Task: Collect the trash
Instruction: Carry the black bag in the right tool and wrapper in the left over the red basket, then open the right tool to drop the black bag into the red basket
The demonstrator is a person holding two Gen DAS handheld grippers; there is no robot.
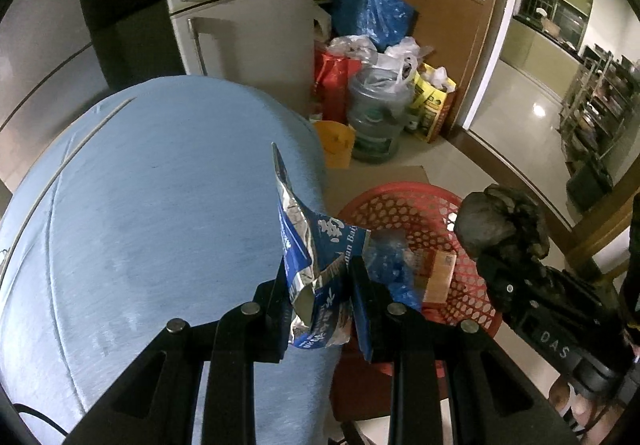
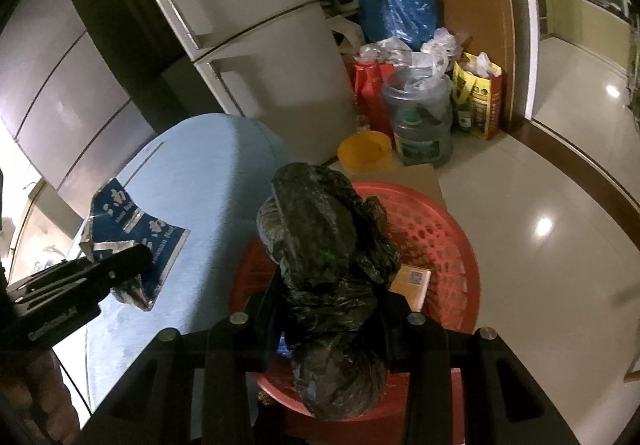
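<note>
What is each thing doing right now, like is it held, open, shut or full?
Left tongs: shut on the blue foil wrapper.
Blue foil wrapper: torn open, crumpled, held up.
Right tongs: shut on the black plastic bag.
Black plastic bag: bunched up, held above the red basket.
Red basket: on the floor, holding a small box.
Fridge: doors shut.

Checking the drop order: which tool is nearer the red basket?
Right. The right tool holds the black bag directly over the red basket; the left tool grips the blue wrapper at the table edge beside it.
</note>
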